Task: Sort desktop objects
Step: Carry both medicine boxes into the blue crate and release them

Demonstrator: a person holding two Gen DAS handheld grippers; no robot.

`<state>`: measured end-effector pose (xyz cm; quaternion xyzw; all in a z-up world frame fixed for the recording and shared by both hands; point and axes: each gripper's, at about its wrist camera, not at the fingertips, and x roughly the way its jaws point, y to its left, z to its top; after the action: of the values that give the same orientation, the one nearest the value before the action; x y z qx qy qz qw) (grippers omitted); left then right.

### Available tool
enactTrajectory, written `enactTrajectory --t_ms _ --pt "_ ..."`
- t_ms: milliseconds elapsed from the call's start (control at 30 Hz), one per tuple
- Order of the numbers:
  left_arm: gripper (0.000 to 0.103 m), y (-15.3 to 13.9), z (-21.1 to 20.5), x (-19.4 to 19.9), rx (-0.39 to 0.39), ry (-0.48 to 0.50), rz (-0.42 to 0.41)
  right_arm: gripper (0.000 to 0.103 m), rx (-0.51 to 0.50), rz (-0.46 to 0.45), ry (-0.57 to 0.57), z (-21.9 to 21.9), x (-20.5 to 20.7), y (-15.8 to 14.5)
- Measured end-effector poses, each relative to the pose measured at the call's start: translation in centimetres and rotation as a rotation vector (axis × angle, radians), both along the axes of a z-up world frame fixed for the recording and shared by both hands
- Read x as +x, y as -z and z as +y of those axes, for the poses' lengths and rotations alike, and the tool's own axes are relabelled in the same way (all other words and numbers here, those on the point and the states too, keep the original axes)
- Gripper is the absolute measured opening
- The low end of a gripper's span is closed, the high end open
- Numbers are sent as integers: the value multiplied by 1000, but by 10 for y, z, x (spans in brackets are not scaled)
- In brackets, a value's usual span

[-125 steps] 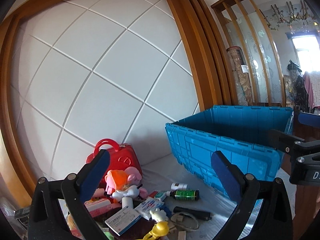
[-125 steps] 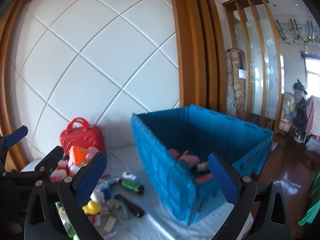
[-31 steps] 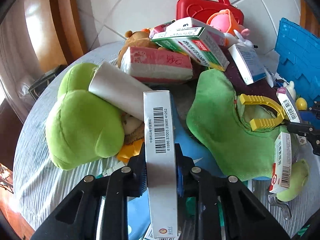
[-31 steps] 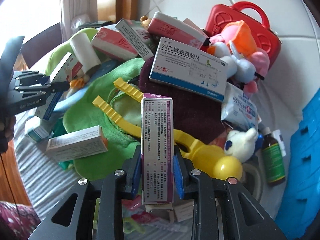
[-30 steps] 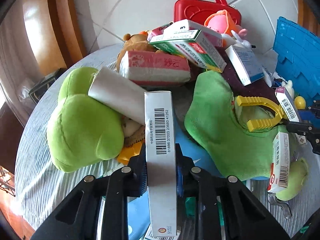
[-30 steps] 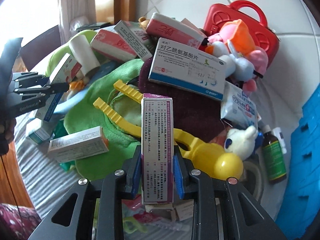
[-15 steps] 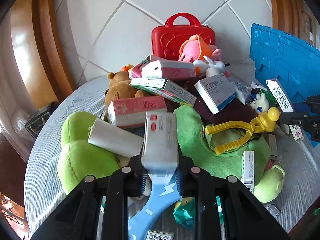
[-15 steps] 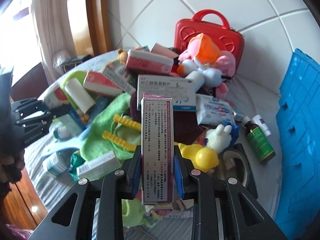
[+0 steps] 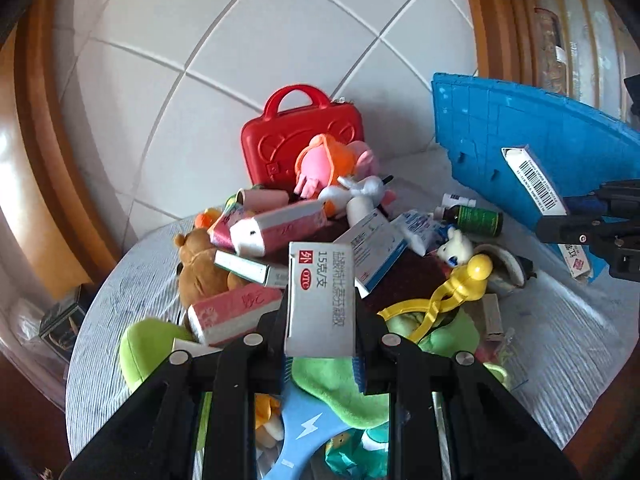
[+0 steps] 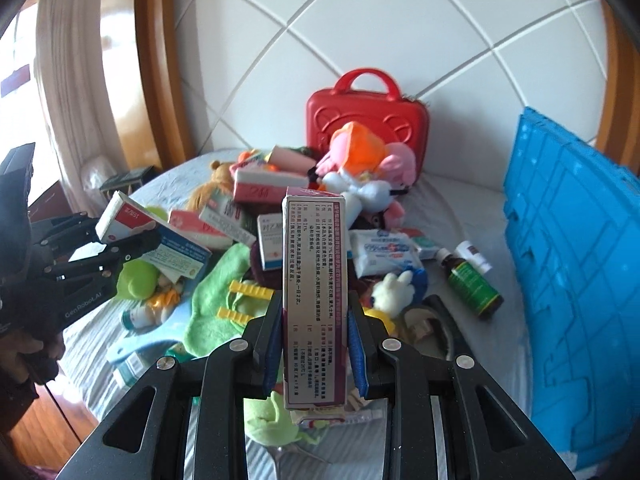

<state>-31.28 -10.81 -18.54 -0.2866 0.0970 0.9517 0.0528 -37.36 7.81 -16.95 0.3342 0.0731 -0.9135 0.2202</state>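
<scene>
Two-handed sorting, transfer step. The left gripper point(image 9: 320, 344) was pinched on a flat grey-and-white cardboard medicine carton with a red oval mark point(image 9: 320, 300), its jaws pressed against the carton's two narrow sides. The right gripper point(image 10: 314, 344) was likewise clamped on a tall, narrow purple-edged medicine carton printed with small text point(image 10: 314, 300), which stood upright between the blue pads point(image 10: 273, 346). Both cartons were held clear above the heap of mixed objects on the grey striped cloth-covered surface point(image 9: 120, 300); in that heap were seen a red hard-shell toy case with a handle point(image 9: 302, 140), a pink-and-orange plush doll point(image 9: 326, 160), a yellow plastic clamp-shaped toy point(image 9: 444, 300), a dark glass bottle with a green label point(image 10: 472, 284) and further pink and white cartons.

The step in hand was judged to be the carrying of two picked cartons toward the large blue plastic crate point(image 10: 572, 260), which stood at the right of the heap. The next move was judged to call for both grippers to be swung rightward over the crate's rim, kept high enough to clear its wall, and for the jaws to be spread only once each carton hung above the crate's interior. The interior itself was not shown.
</scene>
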Motion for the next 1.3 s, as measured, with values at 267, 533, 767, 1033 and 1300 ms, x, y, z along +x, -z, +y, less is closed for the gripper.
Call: enactTrajectory --t_ms 267,533,767,1033,1300 --pt "23 -74 69 1 48 227 139 28 -44 145 161 41 40 -66" --pt "23 -165 173 0 111 447 292 28 -99 342 389 127 85 -151" --pt "23 -225 288 -23 152 578 344 28 -121 426 551 231 88 -203" --pt "23 -246 416 -73 119 598 324 28 -113 376 615 341 24 -212" --pt "23 -234 489 -129 81 530 249 28 -136 278 660 428 -42 -194"
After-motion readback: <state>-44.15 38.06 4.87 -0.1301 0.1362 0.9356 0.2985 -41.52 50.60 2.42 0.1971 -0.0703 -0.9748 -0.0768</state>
